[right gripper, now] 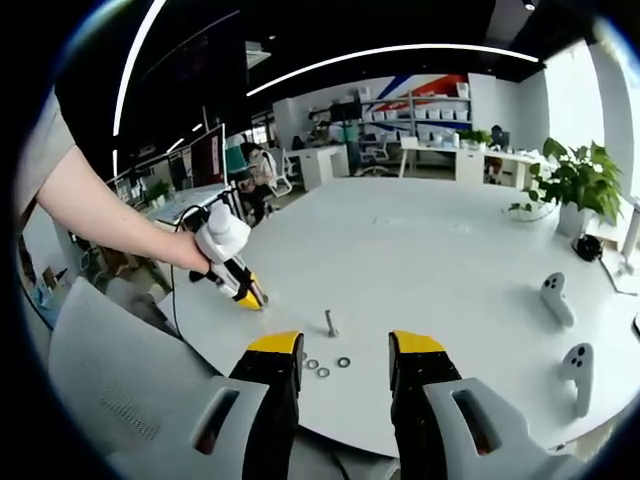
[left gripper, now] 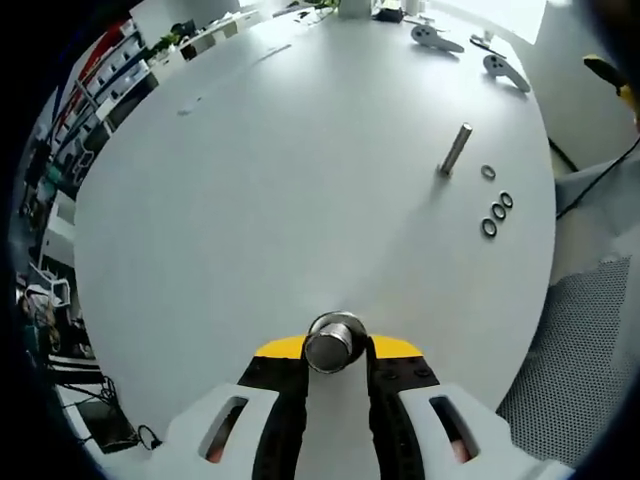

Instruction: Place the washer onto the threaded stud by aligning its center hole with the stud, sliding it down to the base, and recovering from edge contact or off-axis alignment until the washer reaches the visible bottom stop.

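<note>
yellow-tipped jaws of the left gripper (left gripper: 337, 352) pinch a metal cylinder (left gripper: 334, 341), seen end-on low over the table (left gripper: 250, 190); whether it is a nut or sleeve i cannot tell. further out the stud (left gripper: 455, 150) stands upright and bare, and the washers (left gripper: 497, 212) lie flat just beside it, none threaded on. in the right gripper view, the right gripper (right gripper: 344, 352) hangs spread and empty at the table edge, washers just beyond its tips. i judge nothing is placed yet; picking, aligning and sliding all remain.
</note>
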Available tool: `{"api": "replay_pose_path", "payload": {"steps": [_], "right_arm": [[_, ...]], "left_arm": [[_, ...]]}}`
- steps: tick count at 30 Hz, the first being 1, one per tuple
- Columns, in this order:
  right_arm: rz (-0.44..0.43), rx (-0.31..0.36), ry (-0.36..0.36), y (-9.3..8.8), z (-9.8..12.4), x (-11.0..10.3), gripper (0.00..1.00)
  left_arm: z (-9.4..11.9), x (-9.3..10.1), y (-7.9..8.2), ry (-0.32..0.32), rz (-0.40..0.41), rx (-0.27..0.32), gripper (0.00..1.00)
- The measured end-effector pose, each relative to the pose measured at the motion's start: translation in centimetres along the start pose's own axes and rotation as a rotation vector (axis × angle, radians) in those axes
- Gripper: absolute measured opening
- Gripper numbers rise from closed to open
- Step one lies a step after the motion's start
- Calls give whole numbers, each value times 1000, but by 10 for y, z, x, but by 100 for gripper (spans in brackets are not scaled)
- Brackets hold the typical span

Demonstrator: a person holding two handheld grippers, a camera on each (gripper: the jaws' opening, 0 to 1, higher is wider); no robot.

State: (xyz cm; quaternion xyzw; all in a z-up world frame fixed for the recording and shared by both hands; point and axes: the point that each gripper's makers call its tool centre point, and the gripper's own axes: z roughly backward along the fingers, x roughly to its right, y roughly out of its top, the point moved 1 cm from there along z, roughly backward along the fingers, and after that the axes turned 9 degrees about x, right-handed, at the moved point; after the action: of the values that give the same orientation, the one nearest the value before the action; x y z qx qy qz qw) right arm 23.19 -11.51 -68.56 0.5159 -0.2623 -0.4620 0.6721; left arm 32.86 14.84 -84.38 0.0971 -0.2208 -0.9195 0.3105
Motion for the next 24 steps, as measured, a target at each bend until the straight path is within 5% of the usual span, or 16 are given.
{"api": "replay_pose_path", "payload": {"steps": [7, 14, 24], "right_arm": [[4, -5, 13, -1, -1, -2, 36], [4, -21, 42, -4, -2, -7, 36], [12, -20, 76, -3, -3, -14, 36]], "left_arm": [[7, -5, 5, 64, -6, 62, 32], [25, -5, 15, 113, 167, 173, 30], [70, 2, 27, 184, 203, 335, 30]]}}
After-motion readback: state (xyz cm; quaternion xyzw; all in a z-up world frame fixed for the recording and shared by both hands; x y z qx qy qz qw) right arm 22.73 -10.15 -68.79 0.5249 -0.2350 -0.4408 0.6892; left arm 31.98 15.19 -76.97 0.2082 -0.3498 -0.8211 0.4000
